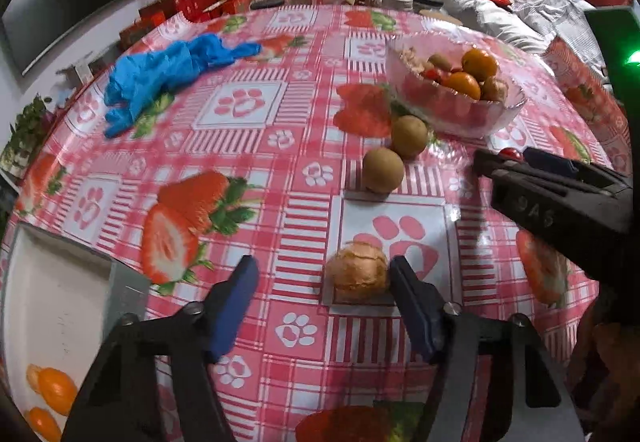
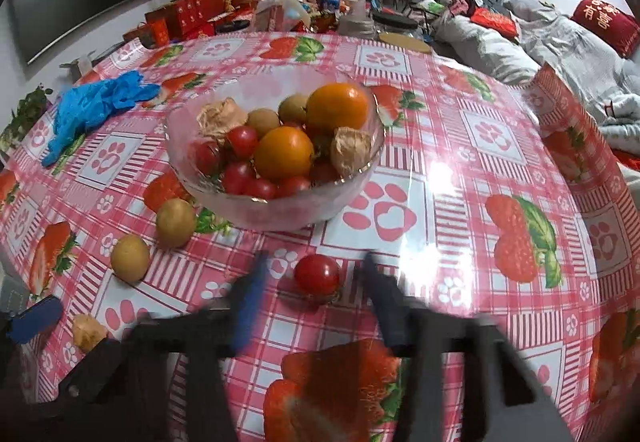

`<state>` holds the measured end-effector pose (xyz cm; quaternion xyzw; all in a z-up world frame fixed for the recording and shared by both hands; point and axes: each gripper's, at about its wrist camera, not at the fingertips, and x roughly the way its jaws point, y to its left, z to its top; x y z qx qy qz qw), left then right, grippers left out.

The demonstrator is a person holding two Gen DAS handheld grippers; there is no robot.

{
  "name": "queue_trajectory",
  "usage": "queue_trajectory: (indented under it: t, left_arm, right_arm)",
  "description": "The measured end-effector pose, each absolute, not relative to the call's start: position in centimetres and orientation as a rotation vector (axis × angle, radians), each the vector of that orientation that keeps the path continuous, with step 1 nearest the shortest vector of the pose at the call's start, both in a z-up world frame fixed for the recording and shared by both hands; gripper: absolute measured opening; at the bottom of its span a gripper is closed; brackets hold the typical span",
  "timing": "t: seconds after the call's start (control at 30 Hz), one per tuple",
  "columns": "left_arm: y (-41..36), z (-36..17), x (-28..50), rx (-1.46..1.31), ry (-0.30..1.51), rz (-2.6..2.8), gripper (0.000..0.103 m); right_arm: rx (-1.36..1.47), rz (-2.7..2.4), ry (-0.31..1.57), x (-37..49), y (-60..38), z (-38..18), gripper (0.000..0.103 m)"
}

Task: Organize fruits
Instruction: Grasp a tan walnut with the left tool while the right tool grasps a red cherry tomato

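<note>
Both grippers low over the fruit on the tabletop (image 1: 280, 178)

The left gripper (image 1: 323, 262) has its fingers spread around a papery husked fruit (image 1: 358, 274); the right-hand finger is just beside it and the left one is well apart. The right gripper (image 2: 314, 260) is blurred in its own view. Seen from the left camera, it pinches a cherry tomato (image 2: 318, 276) near the glass bowl (image 2: 280, 214) of mixed fruit.
</note>
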<state>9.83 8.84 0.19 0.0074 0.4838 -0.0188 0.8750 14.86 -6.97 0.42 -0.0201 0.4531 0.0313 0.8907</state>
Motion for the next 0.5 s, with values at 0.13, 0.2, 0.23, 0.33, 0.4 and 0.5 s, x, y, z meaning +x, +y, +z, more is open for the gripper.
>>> queue_trajectory:
  t: [0.13,0.2,0.23,0.33,0.4,0.5]
  left_arm:
    - [8.4,0.4,9.8,0.010,0.998,-0.059,0.036]
    - [8.3,0.5,9.7,0.008,0.999,-0.065,0.029]
    - [8.4,0.4,9.6,0.004,0.998,-0.069,0.029]
    - [8.6,0.5,8.4,-0.004,1.001,-0.080,0.029]
    - [8.7,0.5,6.8,0.000,0.999,-0.089,0.029]
    - [8.9,0.5,3.5,0.028,0.986,-0.084,0.029]
  right_arm:
    - [0.031,0.125,0.948,14.1,-7.7,0.6,0.024]
    - [0.044,0.151,0.952,13.0,-8.0,0.7,0.024]
    - [0.047,0.162,0.954,12.5,-8.1,0.9,0.024]
    - [0.079,0.193,0.971,10.4,-8.7,1.2,0.024]
    - [0.113,0.211,0.986,8.8,-9.3,1.3,0.024]
    - [0.159,0.229,0.999,6.2,-10.0,1.4,0.024]
